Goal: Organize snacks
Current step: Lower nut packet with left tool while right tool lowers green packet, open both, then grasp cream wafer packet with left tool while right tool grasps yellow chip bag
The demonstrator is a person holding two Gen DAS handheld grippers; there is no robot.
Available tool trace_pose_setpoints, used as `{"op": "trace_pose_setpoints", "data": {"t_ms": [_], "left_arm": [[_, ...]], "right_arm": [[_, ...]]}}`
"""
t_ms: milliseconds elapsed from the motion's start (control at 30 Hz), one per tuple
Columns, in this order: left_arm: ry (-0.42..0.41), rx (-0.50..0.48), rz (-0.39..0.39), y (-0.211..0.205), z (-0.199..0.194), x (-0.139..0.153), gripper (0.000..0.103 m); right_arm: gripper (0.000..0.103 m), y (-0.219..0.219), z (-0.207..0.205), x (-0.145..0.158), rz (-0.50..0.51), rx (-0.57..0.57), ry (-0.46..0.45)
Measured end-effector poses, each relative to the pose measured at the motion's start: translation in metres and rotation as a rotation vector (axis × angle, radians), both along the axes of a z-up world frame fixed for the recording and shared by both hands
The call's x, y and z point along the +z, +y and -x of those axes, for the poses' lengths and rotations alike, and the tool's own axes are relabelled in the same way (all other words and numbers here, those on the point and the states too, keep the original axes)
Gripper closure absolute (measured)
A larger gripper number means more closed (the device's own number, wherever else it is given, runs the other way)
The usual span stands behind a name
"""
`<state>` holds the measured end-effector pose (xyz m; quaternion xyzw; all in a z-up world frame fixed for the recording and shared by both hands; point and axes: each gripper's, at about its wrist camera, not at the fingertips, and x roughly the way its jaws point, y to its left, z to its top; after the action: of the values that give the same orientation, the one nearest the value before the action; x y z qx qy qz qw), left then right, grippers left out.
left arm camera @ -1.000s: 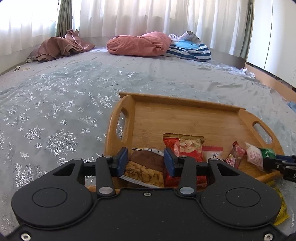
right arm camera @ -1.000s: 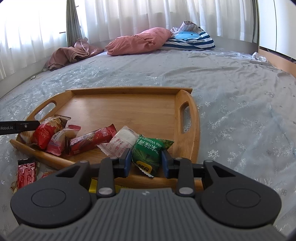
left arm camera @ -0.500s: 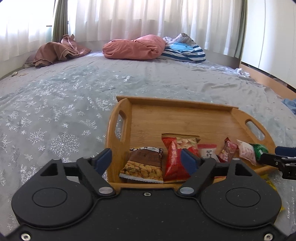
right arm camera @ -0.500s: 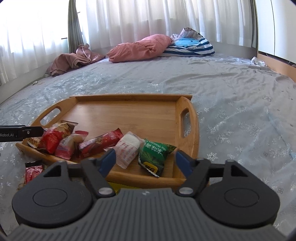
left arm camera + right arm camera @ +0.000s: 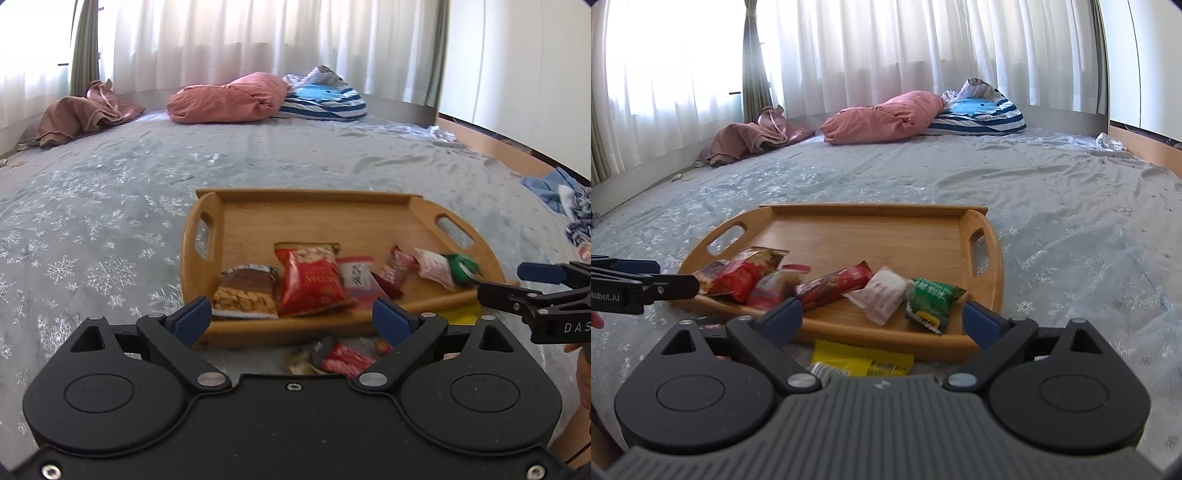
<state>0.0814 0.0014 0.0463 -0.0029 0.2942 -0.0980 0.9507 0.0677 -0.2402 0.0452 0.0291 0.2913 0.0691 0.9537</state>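
Yellow packet (image 5: 862, 360) half behind right gripper (image 5: 882, 317).

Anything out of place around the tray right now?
Yes. A yellow packet lies on the bedsheet just outside the wooden tray, and a red packet sits off it too. Both grippers' jaws are open and empty.

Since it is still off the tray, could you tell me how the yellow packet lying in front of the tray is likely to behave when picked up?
The yellow packet lies flat on the bedsheet with a serrated edge, so it is probably thin, light film that flexes when lifted. Lying so low on soft fabric, it may be awkward to get fingers under. Its glossy wrapper could slip in the open right gripper.
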Motion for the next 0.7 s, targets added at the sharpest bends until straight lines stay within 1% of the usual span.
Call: {"op": "trace_pose_setpoints", "data": {"t_ms": [200, 367, 567, 700], "left_arm": [[0.028, -0.039, -0.013, -0.004, 0.017, -0.009, 0.007], [0.047, -0.046, -0.022, -0.003, 0.029, -0.018, 0.007], [0.055, -0.049, -0.073, -0.002, 0.040, -0.028, 0.007], [0.065, -0.043, -0.078, -0.001, 0.043, -0.034, 0.007]], "right_arm": [[0.000, 0.013, 0.021, -0.005, 0.033, 0.036, -0.008], [0.000, 0.021, 0.034, -0.012, 0.050, 0.061, 0.013], [0.000, 0.029, 0.047, -0.023, 0.064, 0.072, 0.035], [0.000, 0.032, 0.051, -0.031, 0.064, 0.068, 0.051]]}}
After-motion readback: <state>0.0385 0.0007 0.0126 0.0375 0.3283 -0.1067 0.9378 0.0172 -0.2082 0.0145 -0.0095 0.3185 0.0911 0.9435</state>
